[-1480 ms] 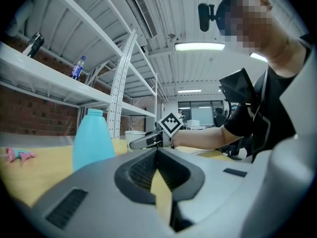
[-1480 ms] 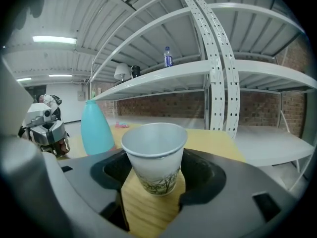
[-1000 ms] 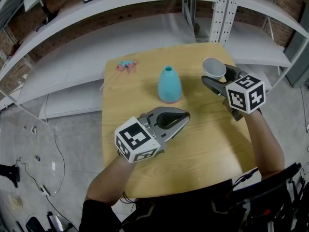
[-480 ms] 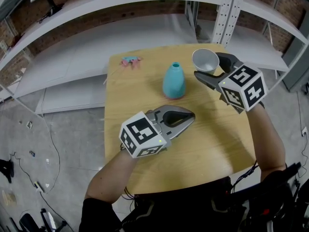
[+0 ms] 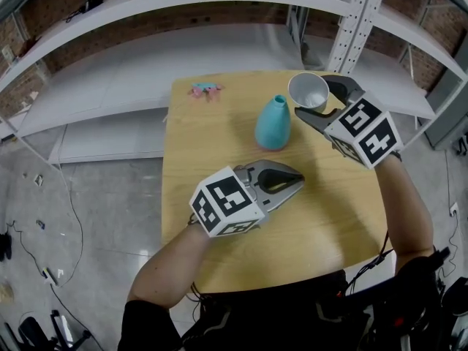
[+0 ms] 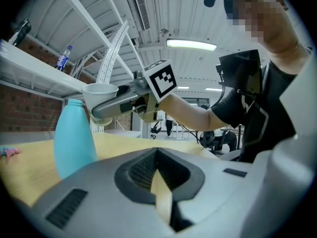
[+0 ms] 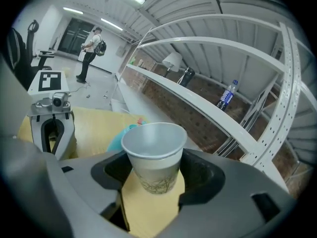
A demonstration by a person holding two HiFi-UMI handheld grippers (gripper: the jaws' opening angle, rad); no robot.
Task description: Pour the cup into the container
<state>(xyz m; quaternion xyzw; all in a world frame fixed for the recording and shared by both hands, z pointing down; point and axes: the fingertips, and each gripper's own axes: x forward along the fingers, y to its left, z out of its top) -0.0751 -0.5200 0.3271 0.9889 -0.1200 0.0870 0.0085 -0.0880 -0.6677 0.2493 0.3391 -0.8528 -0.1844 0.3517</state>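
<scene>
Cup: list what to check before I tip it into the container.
1. Right gripper grip on cup: ok, jaws clamp its sides.
2. Contents in cup: cannot tell, none show.
3. Cup over container mouth: not ok, it hangs to the container's right in the head view.
4. Container upright on table, mouth uncovered: ok.
5. Left gripper clear of container: ok, shut, empty, apart from it.

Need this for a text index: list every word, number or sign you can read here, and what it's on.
No readable text.
Left marker cube, right marker cube: black-and-white square codes only, no letters.
Cup: faint printed pattern, no words.
Bottle on the shelf: label too small to read.
</scene>
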